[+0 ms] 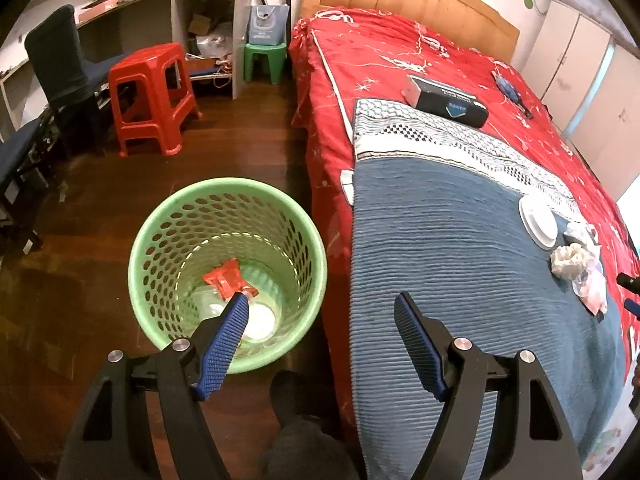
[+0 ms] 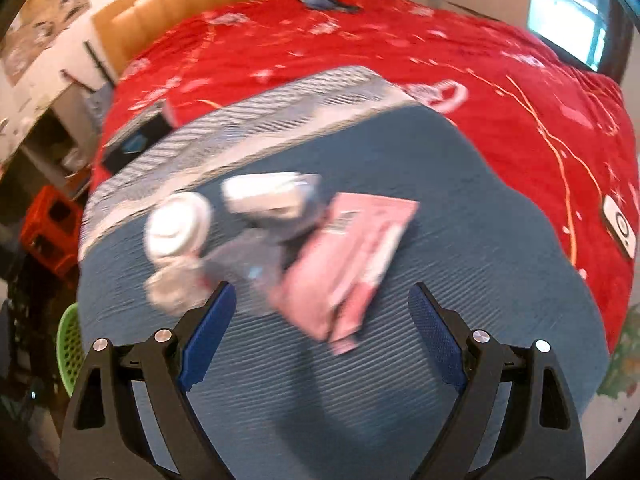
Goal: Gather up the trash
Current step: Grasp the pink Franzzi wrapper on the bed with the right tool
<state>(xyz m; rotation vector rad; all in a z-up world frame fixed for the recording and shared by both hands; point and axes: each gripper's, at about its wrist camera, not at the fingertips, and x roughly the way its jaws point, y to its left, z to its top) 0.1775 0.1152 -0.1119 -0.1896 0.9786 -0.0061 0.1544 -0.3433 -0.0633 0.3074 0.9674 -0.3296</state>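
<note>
A green perforated waste basket [image 1: 160,232] stands on the floor beside the bed and holds a red wrapper [image 1: 226,278] and clear plastic. My left gripper [image 1: 320,304] is open and empty above the basket's right rim and the bed edge. On the blue blanket [image 1: 452,264] lie a white lid [image 1: 538,222] and crumpled paper [image 1: 570,260]. My right gripper [image 2: 322,292] is open and empty just short of the trash pile: a pink packet [image 2: 352,256], the white lid [image 2: 176,226], crumpled paper [image 2: 172,288] and clear plastic [image 2: 248,260]. The right wrist view is blurred.
The bed has a red cover [image 1: 400,52] with a dark box [image 1: 448,100] on it. A red stool [image 1: 154,96], a green stool [image 1: 264,60] and a dark chair [image 1: 60,60] stand on the wooden floor. The basket's edge shows in the right wrist view [image 2: 70,348].
</note>
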